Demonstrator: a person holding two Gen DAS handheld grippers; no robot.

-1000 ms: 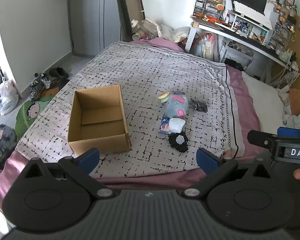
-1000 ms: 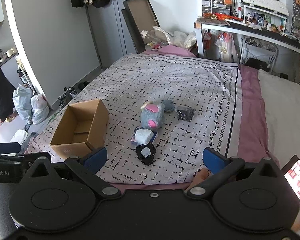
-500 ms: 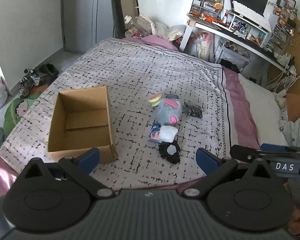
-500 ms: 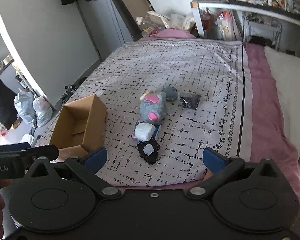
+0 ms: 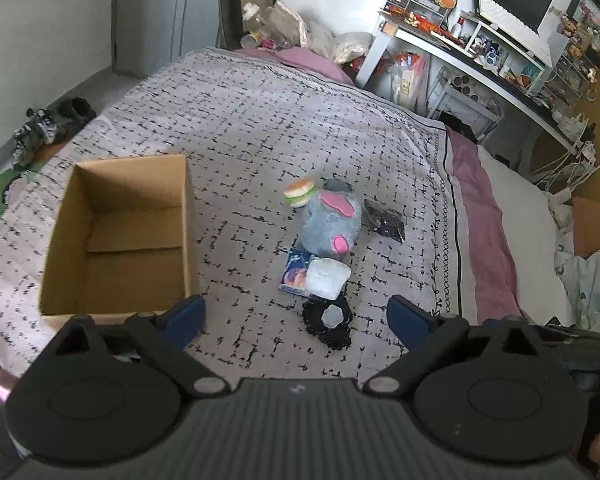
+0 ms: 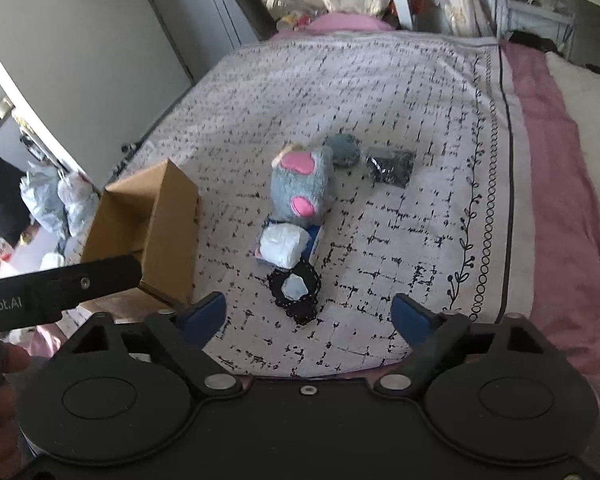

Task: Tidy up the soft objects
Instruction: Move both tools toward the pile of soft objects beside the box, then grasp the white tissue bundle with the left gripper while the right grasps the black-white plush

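Observation:
An open cardboard box (image 5: 120,236) (image 6: 148,224) stands on the patterned bedspread (image 5: 260,120). Right of it lie a grey plush with pink patches (image 5: 332,220) (image 6: 302,188), a toy burger (image 5: 299,192), a white soft pack (image 5: 327,275) (image 6: 282,244) on a blue packet (image 5: 294,272), a black lace piece (image 5: 328,320) (image 6: 296,288) and a dark pouch (image 5: 386,220) (image 6: 392,166). My left gripper (image 5: 296,314) is open and empty, above the near bed edge. My right gripper (image 6: 308,316) is open and empty, just short of the lace piece.
A desk (image 5: 480,64) with a monitor and clutter stands at the far right. Pillows and bedding (image 5: 520,220) lie on the bed's right side. Shoes (image 5: 44,128) and bags (image 6: 60,204) sit on the floor to the left. A wardrobe (image 5: 152,20) stands at the back.
Both grippers have moved forward and down toward the bed; the objects appear larger and closer. Nothing on the bed has moved.

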